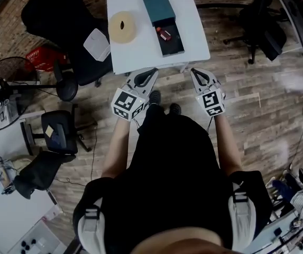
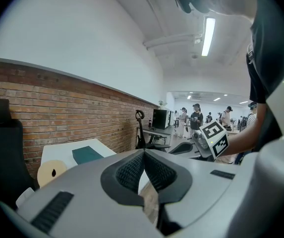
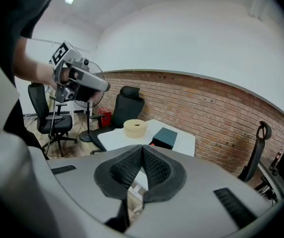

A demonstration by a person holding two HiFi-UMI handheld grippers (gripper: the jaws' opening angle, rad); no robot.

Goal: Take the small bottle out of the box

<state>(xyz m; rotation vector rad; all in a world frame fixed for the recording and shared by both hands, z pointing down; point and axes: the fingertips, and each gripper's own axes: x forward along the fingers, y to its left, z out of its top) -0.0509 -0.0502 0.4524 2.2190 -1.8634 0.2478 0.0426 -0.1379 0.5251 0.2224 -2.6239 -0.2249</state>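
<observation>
On the white table (image 1: 135, 52) lies a dark teal box (image 1: 163, 21) with its drawer pulled out toward me. A small red bottle (image 1: 164, 34) rests in that drawer. My left gripper (image 1: 150, 74) is shut and empty, held in the air just short of the table's near edge. My right gripper (image 1: 198, 76) is also shut and empty, level with the left one. In the right gripper view the box (image 3: 164, 137) shows beyond the closed jaws. The left gripper view shows the box top (image 2: 88, 154) on the table.
A cream tape roll (image 1: 122, 26) lies left of the box. A white pad (image 1: 97, 44) rests on a black office chair (image 1: 66, 25) beside the table. A floor fan (image 1: 6, 91) and another chair (image 1: 61, 131) stand to my left. More chairs stand at the right.
</observation>
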